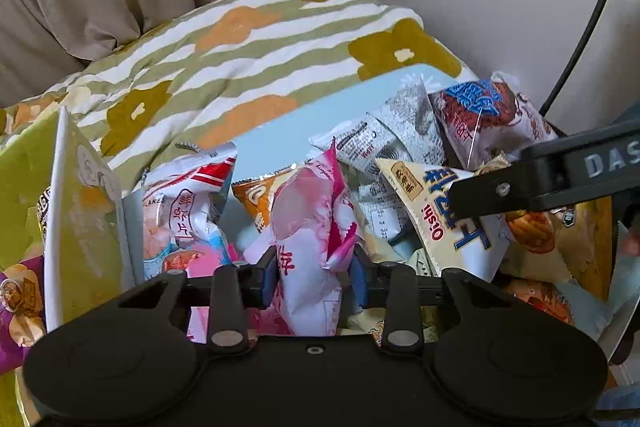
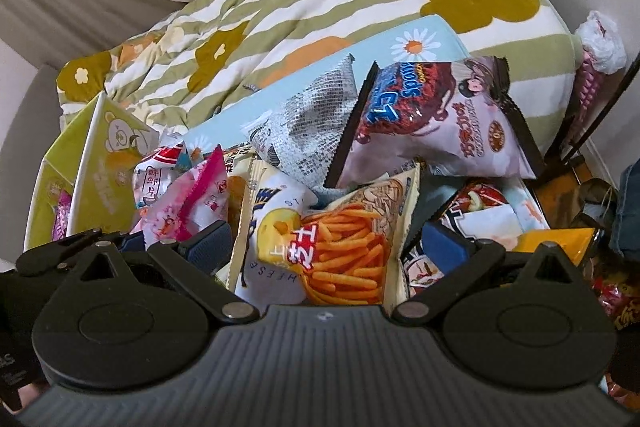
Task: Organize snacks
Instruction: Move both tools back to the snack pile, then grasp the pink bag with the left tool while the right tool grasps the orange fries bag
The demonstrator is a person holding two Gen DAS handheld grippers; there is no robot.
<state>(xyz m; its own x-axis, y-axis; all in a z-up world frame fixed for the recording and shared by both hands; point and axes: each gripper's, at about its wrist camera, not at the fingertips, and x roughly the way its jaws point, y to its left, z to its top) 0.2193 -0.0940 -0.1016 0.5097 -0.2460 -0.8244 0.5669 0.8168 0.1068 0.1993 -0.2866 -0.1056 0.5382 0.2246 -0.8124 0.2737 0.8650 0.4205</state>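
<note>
- Progress, as judged from the layout: early. Most packets lie in a loose heap inside the light-blue daisy-print box [image 2: 436, 35]; no sorted rows or groups are visible.
- One packet shows in the adjacent green bear-print box [image 2: 116, 147], a purple one [image 1: 20, 307] at its near end. Whether it was sorted there cannot be determined.
- Left gripper [image 1: 316, 277]: jaws closed onto the pink-and-white snack packet [image 1: 308, 227], pinching it near its lower half. The packet stands roughly upright at the near-left of the heap, just beside the green box's wall.
- Right gripper [image 2: 330, 247]: jaws spread wide, holding nothing. It hovers over the yellow cheese-stick packet [image 2: 336, 243], which lies between the blue pads [image 2: 444, 247] but is not clamped.
- Remaining: the whole heap, including the purple-and-brown chocolate snack packet [image 2: 432, 119] and the grey newsprint-pattern packet [image 2: 312, 115] lying tilted on top.
- Packet condition: pink-and-white film, puffed with air, crinkled at the sealed top edge, red characters printed on the side. It looks light and easily deformed.
</note>
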